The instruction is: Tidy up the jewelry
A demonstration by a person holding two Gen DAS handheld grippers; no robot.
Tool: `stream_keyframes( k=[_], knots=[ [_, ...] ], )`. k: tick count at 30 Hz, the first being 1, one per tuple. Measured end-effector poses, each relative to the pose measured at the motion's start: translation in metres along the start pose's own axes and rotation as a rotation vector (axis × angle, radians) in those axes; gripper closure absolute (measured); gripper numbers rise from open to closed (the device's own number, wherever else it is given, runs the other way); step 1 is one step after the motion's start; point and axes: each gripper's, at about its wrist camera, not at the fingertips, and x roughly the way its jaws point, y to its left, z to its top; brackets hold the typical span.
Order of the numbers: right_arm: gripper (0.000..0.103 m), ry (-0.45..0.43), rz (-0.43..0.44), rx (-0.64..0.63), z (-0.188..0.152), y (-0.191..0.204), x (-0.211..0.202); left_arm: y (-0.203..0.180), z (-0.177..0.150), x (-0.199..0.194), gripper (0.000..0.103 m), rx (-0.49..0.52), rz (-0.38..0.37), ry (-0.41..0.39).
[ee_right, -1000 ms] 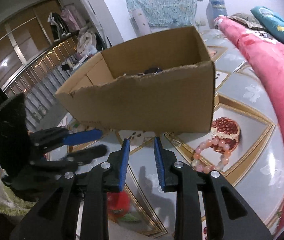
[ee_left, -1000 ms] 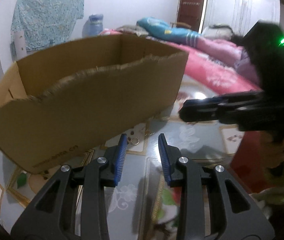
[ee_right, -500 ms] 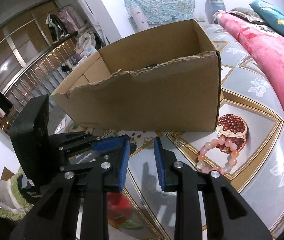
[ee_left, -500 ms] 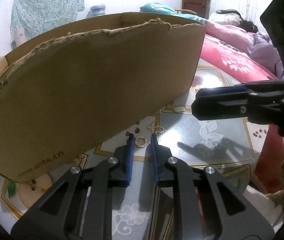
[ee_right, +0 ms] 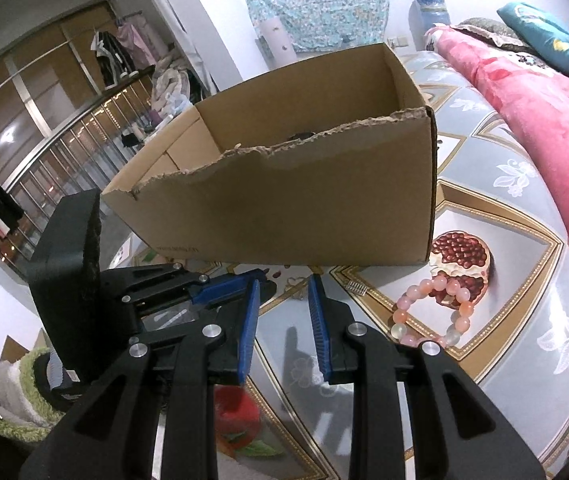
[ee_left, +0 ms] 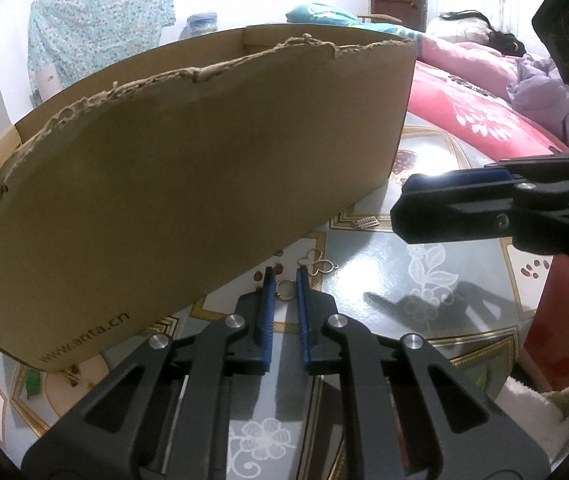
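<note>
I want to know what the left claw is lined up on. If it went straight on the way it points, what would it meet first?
Most likely the small gold ring, lying on the patterned tablecloth between the left claw tips. Just beyond lie a butterfly-shaped gold piece and the cardboard box; depth is unclear.

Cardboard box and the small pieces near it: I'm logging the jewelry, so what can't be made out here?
- Cardboard box contents: right wrist view, torn front wall hides all but a dark scrap.
- Gold ring between the left gripper jaws: contact unclear.
- Bead bracelet: right wrist view, near part hidden behind the right gripper.
- Small clasp: too small to identify.
</note>
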Motion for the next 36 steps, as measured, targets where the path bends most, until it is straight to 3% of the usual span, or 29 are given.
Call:
stream_keyframes(
  k=[20,30,36],
  knots=[
    [0.078,-0.009,-0.008,-0.008,0.0,0.0,-0.004,0.02,-0.007,-0.021,0.094,-0.053,-0.009,-0.008],
    [0.078,0.05,-0.016,-0.056,0.0,0.008,0.019,0.041,-0.018,-0.036,0.094,-0.118,0.011,-0.007],
    [0.078,0.079,-0.064,-0.077,0.003,0.011,0.036,0.046,-0.019,-0.038,0.094,-0.134,0.013,-0.007]
  ],
)
